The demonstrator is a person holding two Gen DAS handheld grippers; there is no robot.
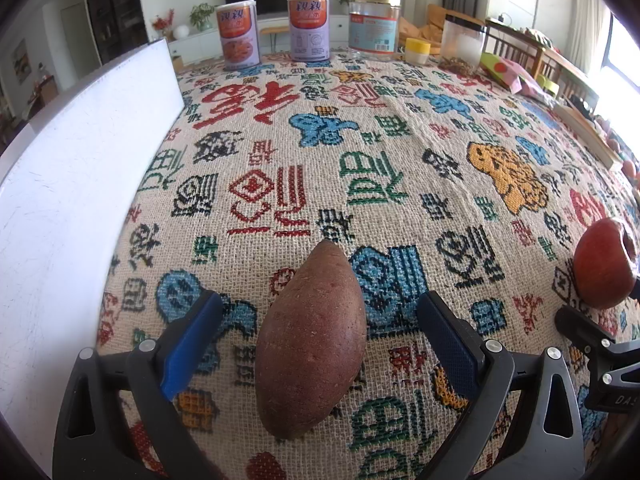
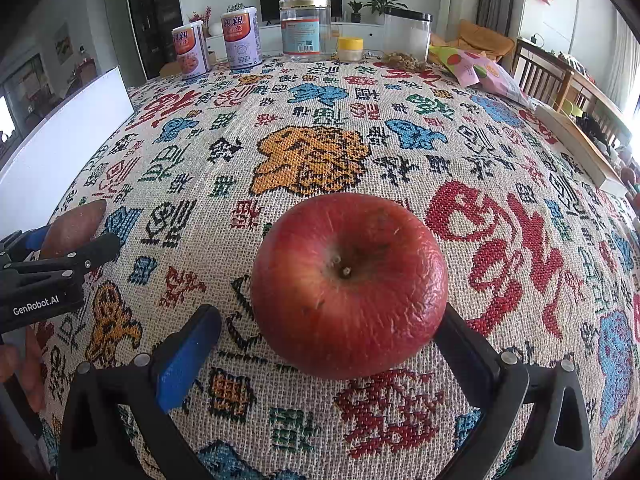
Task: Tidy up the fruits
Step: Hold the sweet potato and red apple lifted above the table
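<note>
A reddish-brown sweet potato [image 1: 312, 340] lies lengthwise on the patterned tablecloth [image 1: 360, 140]. My left gripper [image 1: 322, 300] stands open around it, with a gap between each blue pad and the skin. In the right wrist view a red apple [image 2: 348, 284] rests stem up on the cloth inside my open right gripper [image 2: 328, 314]. The left pad [image 2: 188, 356] stands apart from the apple; the right finger sits at its edge, and I cannot tell if it touches. The apple [image 1: 604, 264] also shows at the far right of the left wrist view. The sweet potato [image 2: 76, 224] appears at the left edge of the right wrist view.
A white tray wall [image 1: 80, 160] rises along the table's left side. At the far edge stand two cans [image 1: 240, 36], a clear jar [image 1: 374, 24], a small yellow-lidded pot [image 1: 418, 50] and a black-lidded container [image 1: 462, 44]. Snack bags [image 2: 484, 74] lie back right. A hand [image 2: 20, 364] holds the left gripper.
</note>
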